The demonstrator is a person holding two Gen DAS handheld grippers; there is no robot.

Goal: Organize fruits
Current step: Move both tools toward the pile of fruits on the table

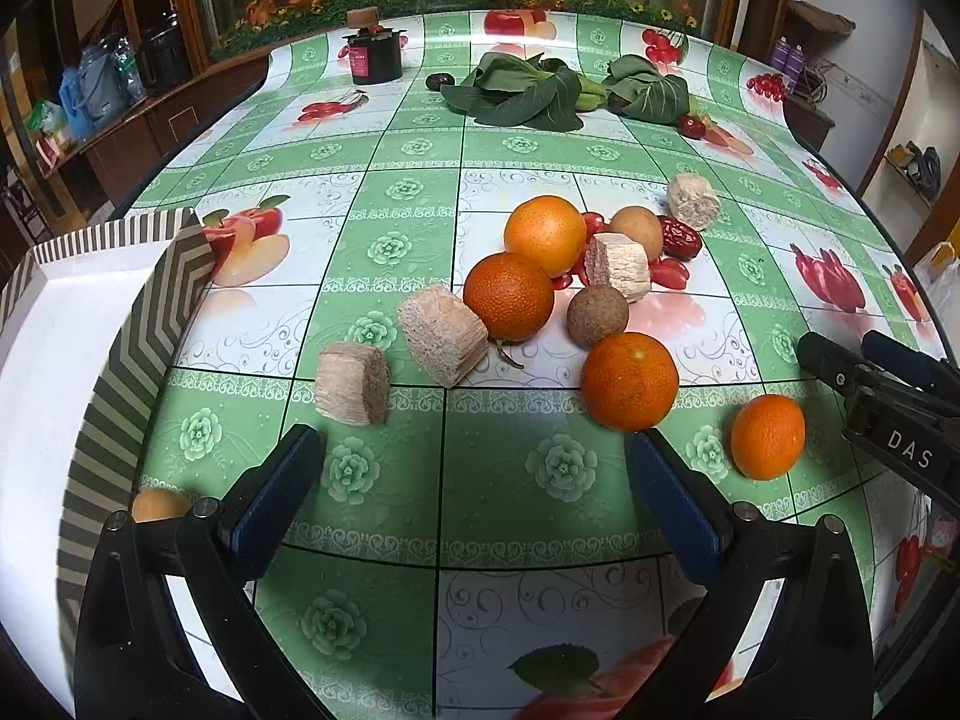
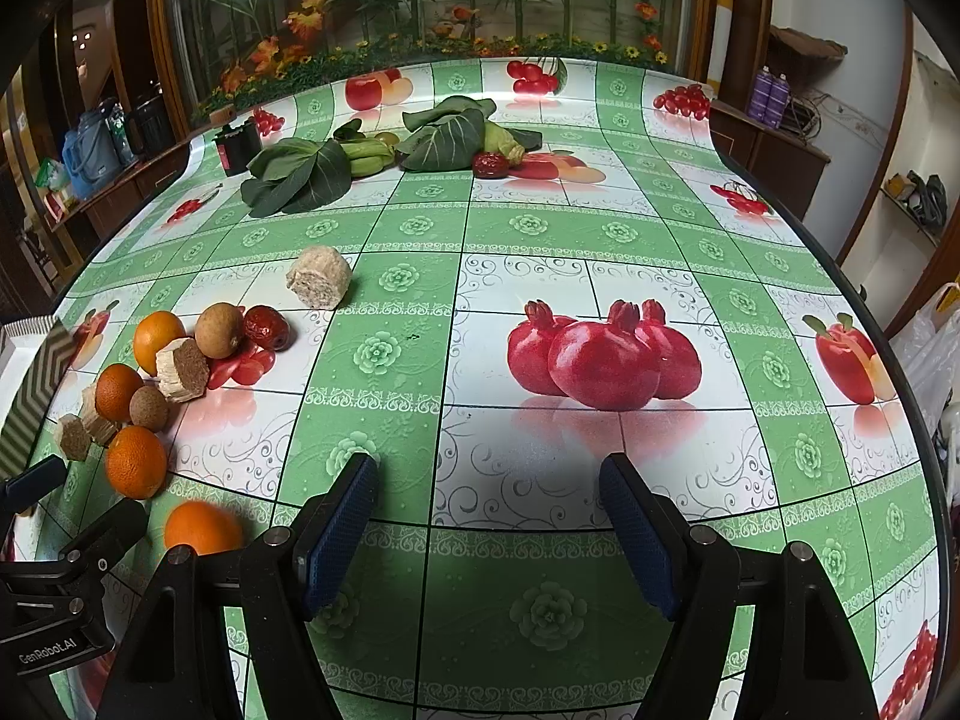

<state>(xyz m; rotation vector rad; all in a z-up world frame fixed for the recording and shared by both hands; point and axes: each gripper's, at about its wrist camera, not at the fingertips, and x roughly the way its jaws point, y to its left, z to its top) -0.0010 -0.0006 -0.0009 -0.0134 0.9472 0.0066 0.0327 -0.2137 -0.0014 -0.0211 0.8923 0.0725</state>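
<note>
**Fruit heaped mid-desk, both tools released**

Four oranges show in the left wrist view: two touching at centre (image 1: 545, 234) (image 1: 509, 296), one lower right of them (image 1: 630, 381), and one apart at right (image 1: 768, 437). Among them lie two brown round fruits (image 1: 597, 314) (image 1: 637, 231), one wrinkled red date (image 1: 680, 236), and four pale fibrous chunks (image 1: 443, 333) (image 1: 353, 383) (image 1: 618, 267) (image 1: 693, 200). The chunk at lower left lies with its long axis left to right, cut face turned right. A striped box (image 1: 150, 324) fills the left edge, with one more round yellowish fruit (image 1: 159, 504) low inside, partly hidden. At the top lie two leafy greens (image 1: 516, 90) (image 1: 648, 93), a second date (image 1: 693, 126) and a dark jar (image 1: 375, 57) whose label is unreadable.

The left tool (image 1: 474, 480) hangs released over bare desk (image 1: 384, 228), below the heap. The right tool (image 2: 489, 516) is released too, over the printed pomegranates; the heap sits at the left of its view. "DAS" is printed on the right tool's body, "GenRobot.AI" on the left one's.
</note>
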